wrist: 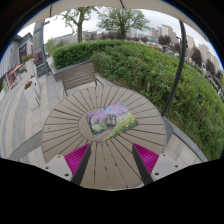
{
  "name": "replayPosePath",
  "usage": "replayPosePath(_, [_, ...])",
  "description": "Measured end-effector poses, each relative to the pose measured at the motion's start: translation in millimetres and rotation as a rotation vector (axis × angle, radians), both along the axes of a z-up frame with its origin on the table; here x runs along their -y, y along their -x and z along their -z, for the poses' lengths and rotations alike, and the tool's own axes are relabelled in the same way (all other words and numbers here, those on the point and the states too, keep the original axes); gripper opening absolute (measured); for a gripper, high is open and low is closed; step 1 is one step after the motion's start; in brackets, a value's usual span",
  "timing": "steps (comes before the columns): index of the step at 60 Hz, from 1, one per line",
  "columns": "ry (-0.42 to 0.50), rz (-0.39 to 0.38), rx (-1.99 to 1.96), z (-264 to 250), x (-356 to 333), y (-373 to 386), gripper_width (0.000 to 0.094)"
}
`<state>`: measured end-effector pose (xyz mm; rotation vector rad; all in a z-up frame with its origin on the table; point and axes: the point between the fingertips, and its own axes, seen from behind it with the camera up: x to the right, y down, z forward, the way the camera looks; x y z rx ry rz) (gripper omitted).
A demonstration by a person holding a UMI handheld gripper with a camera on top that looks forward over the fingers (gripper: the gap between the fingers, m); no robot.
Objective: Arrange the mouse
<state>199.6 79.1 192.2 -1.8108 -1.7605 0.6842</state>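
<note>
Currently at the approach step, judging by the layout. Nearest, gripper (110, 160) with jaws released, pink pads (77, 156) spread wide, nothing between them. Just ahead, round slatted tabletop (60, 125). Beyond the jaws, at its centre, a printed mouse pad (112, 121); a mouse (103, 119) seemingly resting on it, hard to make out. Next move probably: ease forward and down, straddle the mouse, close. No containers visible. Farther off, a bench (77, 74), then a hedge (150, 65).
</note>
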Motion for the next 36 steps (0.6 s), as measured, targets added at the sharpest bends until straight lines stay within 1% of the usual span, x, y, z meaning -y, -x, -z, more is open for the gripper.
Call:
replayPosePath(5, [0.02,-0.004,0.002,-7,-1,-19,0.0849])
replayPosePath(16, [0.037,0.003,-0.018,-11,-3,-18,0.085])
replayPosePath(23, [0.01,-0.01,-0.043,-16,-3,-13,0.0851])
replayPosePath(27, [0.042,-0.016,-0.037,-16,5,-12,0.0852])
replayPosePath(32, [0.028,-0.028,-0.05,-18,9,-9,0.085])
replayPosePath(36, [0.051,-0.033,-0.042,-17,15,-10,0.085])
